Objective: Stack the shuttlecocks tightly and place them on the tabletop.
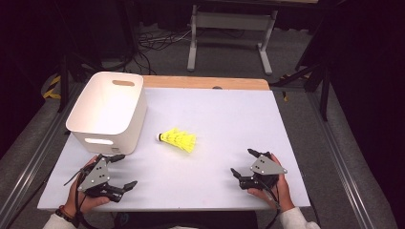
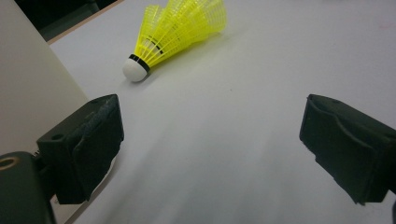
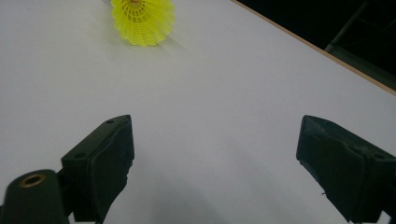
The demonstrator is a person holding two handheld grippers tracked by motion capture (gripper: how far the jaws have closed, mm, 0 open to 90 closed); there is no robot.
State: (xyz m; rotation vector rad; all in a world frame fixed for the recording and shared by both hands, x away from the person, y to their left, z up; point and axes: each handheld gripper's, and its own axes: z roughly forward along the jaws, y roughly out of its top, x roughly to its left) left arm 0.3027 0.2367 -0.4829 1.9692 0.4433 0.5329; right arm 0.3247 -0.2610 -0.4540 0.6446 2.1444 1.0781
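While both grippers wait at the near edge of the table [image 1: 229,114], the yellow shuttlecock [image 1: 178,140] lies on its side at the middle of the white top, well apart from either tool. From the left gripper [image 1: 120,171], down at seven o'clock on the table, it sits toward one o'clock; from the right gripper [image 1: 244,163], at five o'clock, it sits toward ten o'clock. Both sets of jaws are spread wide and hold nothing, which looks like a ready stance for a pick. The white bin [image 1: 107,110] stands at nine to ten o'clock, just beyond the left gripper and just beside the shuttlecock's cork end, so it is the likely drop point, placed for a short carry.

Now the views split the work. The high view gives the layout: bin, shuttlecock, both hands, and the gaps between them. The left gripper view comes in low and shows the shuttlecock [image 2: 175,35] side-on, with its white cork tip, black band and feather-like skirt, plus the bin [image 2: 32,93] wall close at nine o'clock. The right gripper view looks at the shuttlecock [image 3: 142,18] from behind, into the open mouth of the skirt at twelve o'clock, with the table's wooden far edge toward two o'clock.
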